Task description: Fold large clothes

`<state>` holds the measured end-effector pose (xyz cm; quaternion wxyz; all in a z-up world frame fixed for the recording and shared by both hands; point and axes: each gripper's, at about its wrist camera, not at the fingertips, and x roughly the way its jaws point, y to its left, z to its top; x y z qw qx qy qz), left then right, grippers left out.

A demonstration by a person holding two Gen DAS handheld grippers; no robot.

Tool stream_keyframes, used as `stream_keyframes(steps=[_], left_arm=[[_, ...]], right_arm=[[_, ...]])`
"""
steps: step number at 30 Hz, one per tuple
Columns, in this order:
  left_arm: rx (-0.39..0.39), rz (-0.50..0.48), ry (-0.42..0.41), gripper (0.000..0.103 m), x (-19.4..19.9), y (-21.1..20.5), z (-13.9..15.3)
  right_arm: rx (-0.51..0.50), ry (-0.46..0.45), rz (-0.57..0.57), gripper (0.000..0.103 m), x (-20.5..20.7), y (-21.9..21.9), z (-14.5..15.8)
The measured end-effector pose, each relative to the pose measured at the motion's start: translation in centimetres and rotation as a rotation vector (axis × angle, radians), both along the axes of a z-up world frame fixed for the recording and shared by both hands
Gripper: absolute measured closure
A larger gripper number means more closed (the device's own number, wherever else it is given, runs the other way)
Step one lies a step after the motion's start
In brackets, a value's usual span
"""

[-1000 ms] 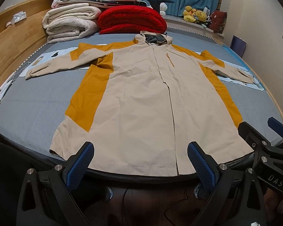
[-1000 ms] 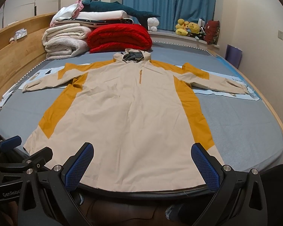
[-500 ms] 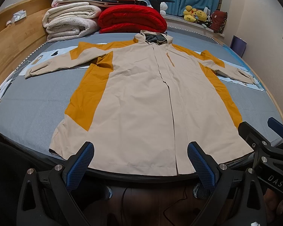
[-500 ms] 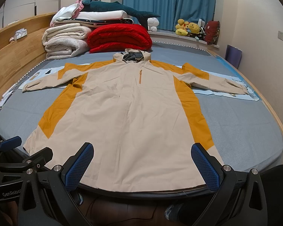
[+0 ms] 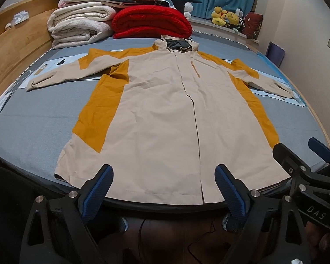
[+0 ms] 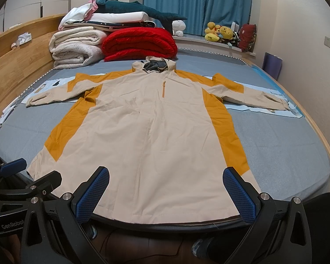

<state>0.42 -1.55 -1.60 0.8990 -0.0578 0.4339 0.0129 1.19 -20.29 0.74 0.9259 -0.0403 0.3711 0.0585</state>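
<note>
Long cream jacket [image 5: 165, 118] w/ mustard side panels lies flat, front up, on the blue-grey bed [image 5: 30, 132]; both sleeves out sideways, hood [image 5: 176, 44] at the far end, hem along the near bed edge. Closed front placket runs down the middle, small orange zip [image 6: 164, 89] on the chest. Left gripper [image 5: 164, 189] hovers at the hem w/ nothing between its blue pads [image 5: 99, 189]; jaws wide, have just been closing a bit, not touching the fabric as far as I can tell. Right gripper [image 6: 166, 191] also at the hem, jaws wide apart, holding nothing, beside the left one. Behind the hood: folded red quilt [image 5: 151, 22], rolled white blankets [image 5: 79, 26] left of it, more bedding stacked on top. Yellow plush toys [image 6: 219, 33] on the sill under blue curtains [image 6: 198, 2]. Wooden headboard [image 6: 15, 66] along the left. Floor below the bed edge is dark, a thin cable [image 5: 143, 231] visible there.
</note>
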Motion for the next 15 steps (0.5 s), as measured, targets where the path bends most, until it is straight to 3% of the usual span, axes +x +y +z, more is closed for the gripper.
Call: stream_keyframes(steps=[5,13,15], left_arm=[[-0.013,-0.006,0.008,0.02,-0.2,-0.3,0.1],[-0.043,0.012,0.002,0.022,0.1,0.1,0.8],[-0.048,0.018,-0.006,0.027,0.3,0.3,1.1]], right_arm=[[0.0,0.003,0.008,0.001,-0.1,0.1,-0.3],[0.009,0.024,0.011,0.001,-0.1,0.0,-0.5],[0.011,0.021,0.014,0.001,-0.1,0.0,-0.1]])
